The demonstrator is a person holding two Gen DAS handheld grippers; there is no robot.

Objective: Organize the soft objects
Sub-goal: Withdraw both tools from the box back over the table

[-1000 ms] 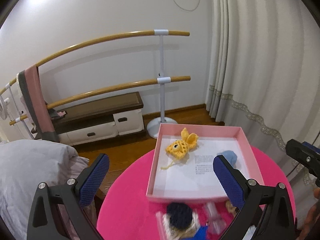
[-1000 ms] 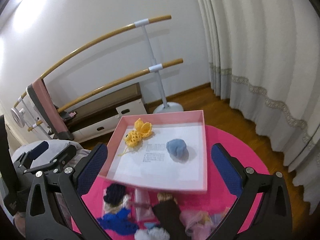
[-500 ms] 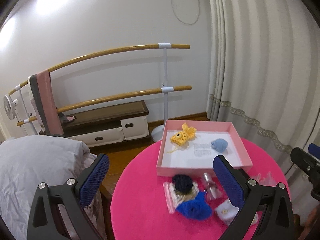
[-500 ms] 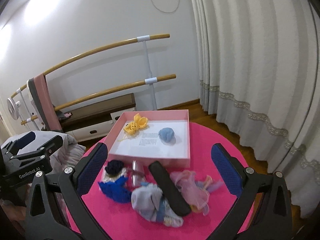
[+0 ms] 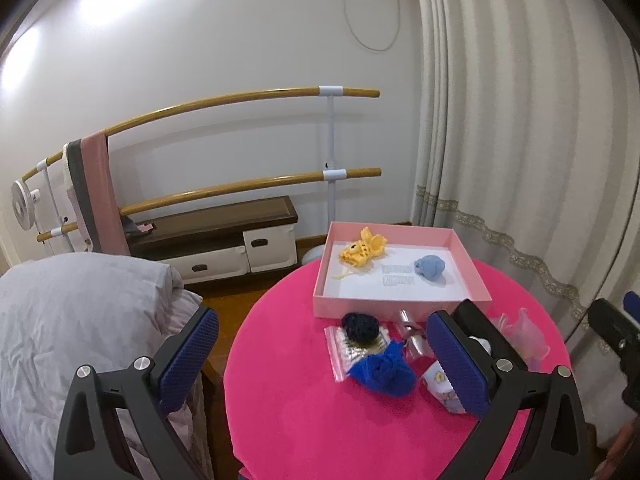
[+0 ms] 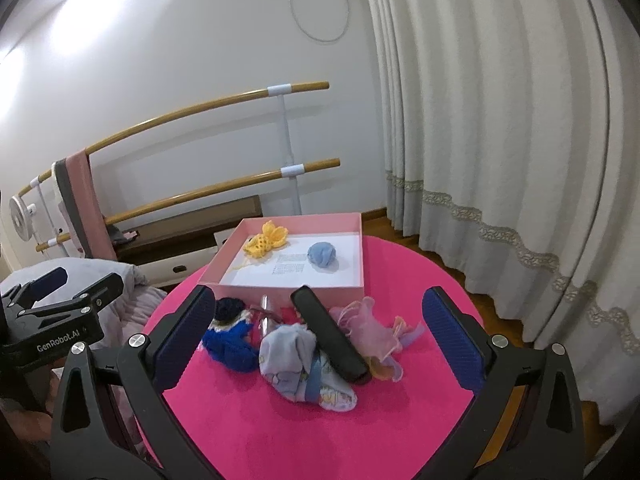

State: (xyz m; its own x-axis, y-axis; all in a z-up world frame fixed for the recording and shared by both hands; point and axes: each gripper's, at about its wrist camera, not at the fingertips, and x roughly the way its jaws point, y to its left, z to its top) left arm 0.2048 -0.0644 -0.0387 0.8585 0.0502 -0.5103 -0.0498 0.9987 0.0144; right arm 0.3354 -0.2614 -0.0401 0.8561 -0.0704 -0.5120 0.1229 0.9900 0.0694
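A pink box (image 5: 400,306) (image 6: 288,293) stands at the far side of a round pink table (image 5: 320,420) (image 6: 400,432). In it lie a yellow crochet toy (image 5: 362,249) (image 6: 266,240) and a light blue soft ball (image 5: 430,267) (image 6: 322,254). In front of the box lie a dark blue knit piece (image 5: 382,370) (image 6: 232,342), a navy pompom (image 5: 360,326) (image 6: 228,308), a pale printed cloth (image 6: 300,360), a pink frilly fabric (image 6: 366,322) and a black case (image 6: 330,338). My left gripper (image 5: 324,364) and right gripper (image 6: 320,336) are open, empty, held back above the table's near side.
A clear zip bag (image 5: 340,354) and a small metal bottle (image 5: 412,332) lie among the soft things. A grey duvet (image 5: 80,320) is at the left. A ballet barre (image 5: 240,100), a low cabinet (image 5: 216,248) and curtains (image 5: 520,140) stand behind the table.
Both grippers have pulled back and up from the box. The loose items in front of the box and more of the table have come into view.
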